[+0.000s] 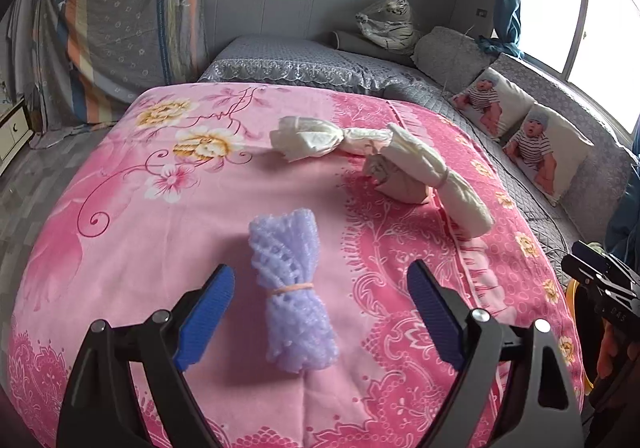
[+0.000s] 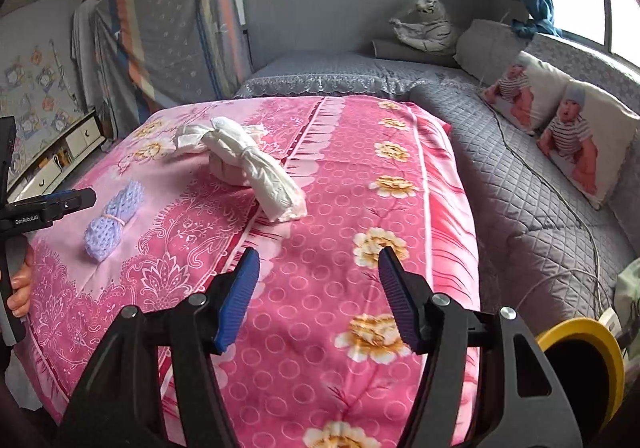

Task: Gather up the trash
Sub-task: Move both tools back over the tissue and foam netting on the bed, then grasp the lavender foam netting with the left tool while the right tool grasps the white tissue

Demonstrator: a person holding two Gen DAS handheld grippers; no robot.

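Note:
A purple foam net bundle (image 1: 290,290) tied with a rubber band lies on the pink floral quilt (image 1: 120,232). My left gripper (image 1: 322,284) is open, its blue pads on either side of the bundle, not touching it. Farther back lie a white tied bag (image 1: 310,139), a long white roll (image 1: 436,177) and a small tan packet (image 1: 394,181) under the roll. My right gripper (image 2: 318,268) is open and empty above the quilt's near right part; the white roll (image 2: 264,175) and the purple bundle (image 2: 112,221) lie ahead to its left. A yellow-rimmed bin (image 2: 580,368) sits at lower right.
A grey quilted bed (image 2: 520,199) with two baby-print pillows (image 2: 568,135) runs along the window at right. A cable (image 2: 560,207) trails over it. A wrapped tiger toy (image 1: 390,21) sits at the back. A covered wardrobe (image 1: 120,27) stands at left.

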